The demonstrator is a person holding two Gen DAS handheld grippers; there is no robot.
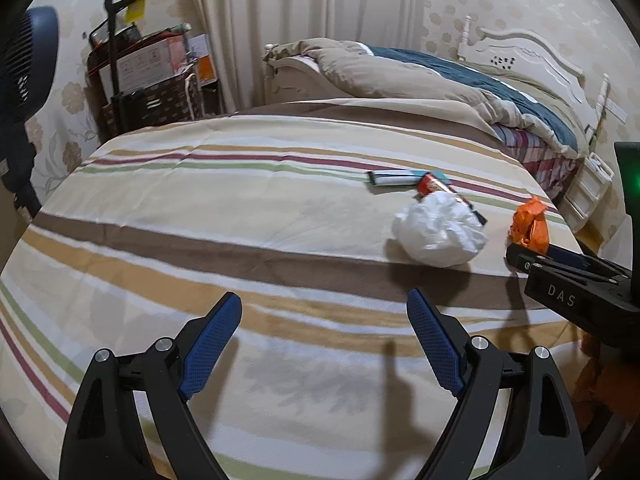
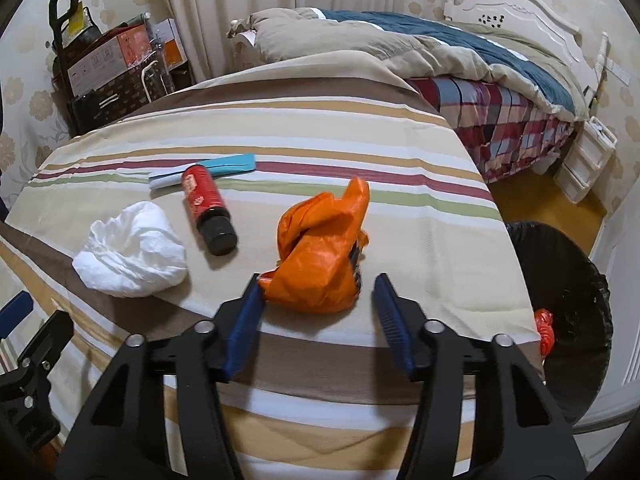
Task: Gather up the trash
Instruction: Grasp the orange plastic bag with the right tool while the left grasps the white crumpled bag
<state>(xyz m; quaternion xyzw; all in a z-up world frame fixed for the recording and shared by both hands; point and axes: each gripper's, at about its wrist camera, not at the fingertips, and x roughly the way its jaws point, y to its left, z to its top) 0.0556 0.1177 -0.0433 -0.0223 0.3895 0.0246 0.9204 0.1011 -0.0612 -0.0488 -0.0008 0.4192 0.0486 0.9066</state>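
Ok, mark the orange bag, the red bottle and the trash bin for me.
orange bag [image 2: 320, 256]: right wrist view, middle of its crumpled body.
red bottle [image 2: 202, 196]: right wrist view, on the red label.
trash bin [image 2: 576, 280]: right wrist view, black liner inside the rim.

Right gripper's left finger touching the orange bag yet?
Touching. The right wrist view shows the orange bag's lower corner pressed against the left finger of the right gripper; the other finger stands clear.
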